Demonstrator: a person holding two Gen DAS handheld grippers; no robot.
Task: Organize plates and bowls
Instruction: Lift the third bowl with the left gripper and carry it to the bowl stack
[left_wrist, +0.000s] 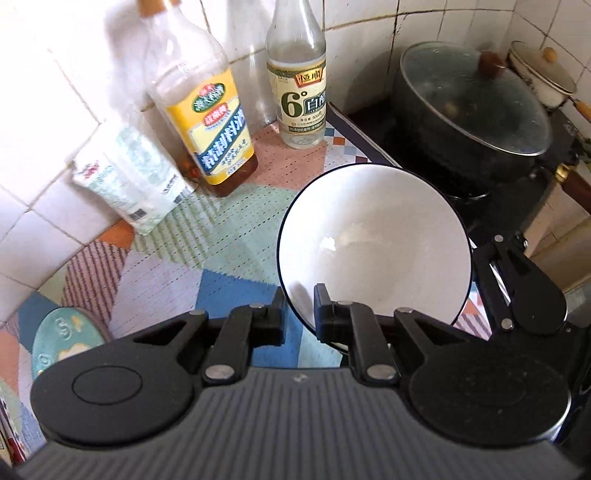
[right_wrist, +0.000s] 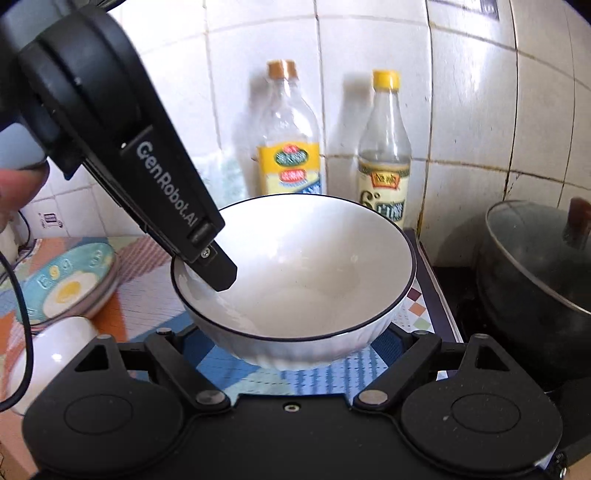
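Note:
A white bowl with a dark rim (left_wrist: 373, 243) is held above the patterned counter mat. My left gripper (left_wrist: 300, 312) is shut on the bowl's near rim, one finger inside and one outside. In the right wrist view the same bowl (right_wrist: 303, 273) hangs in front of the camera, with the left gripper (right_wrist: 210, 273) clamped on its left rim. My right gripper's fingers are spread wide below the bowl and hold nothing; its body shows at the right edge of the left wrist view (left_wrist: 524, 288). A teal plate with an egg picture (right_wrist: 70, 284) lies on the mat at the left, also showing in the left wrist view (left_wrist: 62, 343).
Two bottles stand against the tiled wall: a yellow-labelled one (left_wrist: 207, 122) and a clear vinegar one (left_wrist: 299, 88). A white packet (left_wrist: 136, 177) leans by them. A black lidded pot (left_wrist: 469, 107) sits on the stove at the right. A white rounded dish (right_wrist: 48, 354) lies near left.

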